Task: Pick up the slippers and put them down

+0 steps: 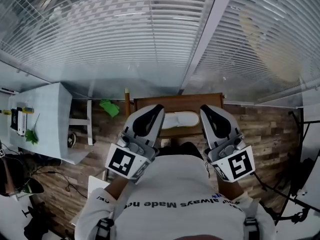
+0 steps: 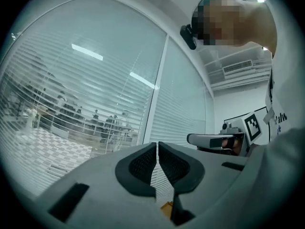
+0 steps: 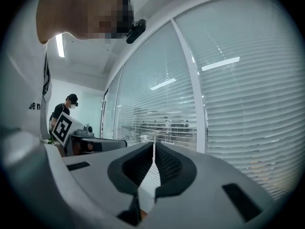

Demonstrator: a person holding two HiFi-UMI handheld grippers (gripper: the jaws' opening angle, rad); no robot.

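Observation:
A pair of white slippers lies on a low brown wooden stand by the glass wall, seen in the head view between my two grippers. My left gripper is held level in front of my chest, shut, with nothing in it. My right gripper is beside it, also shut and empty. In the left gripper view the pads meet in front of the blinds, and the right gripper shows at the right. The right gripper view shows its closed pads and the left gripper.
A glass wall with white blinds fills the space ahead. A white table stands at the left, with a green object on the wooden floor near it. A black stand and cables are at the right. Another person stands far off.

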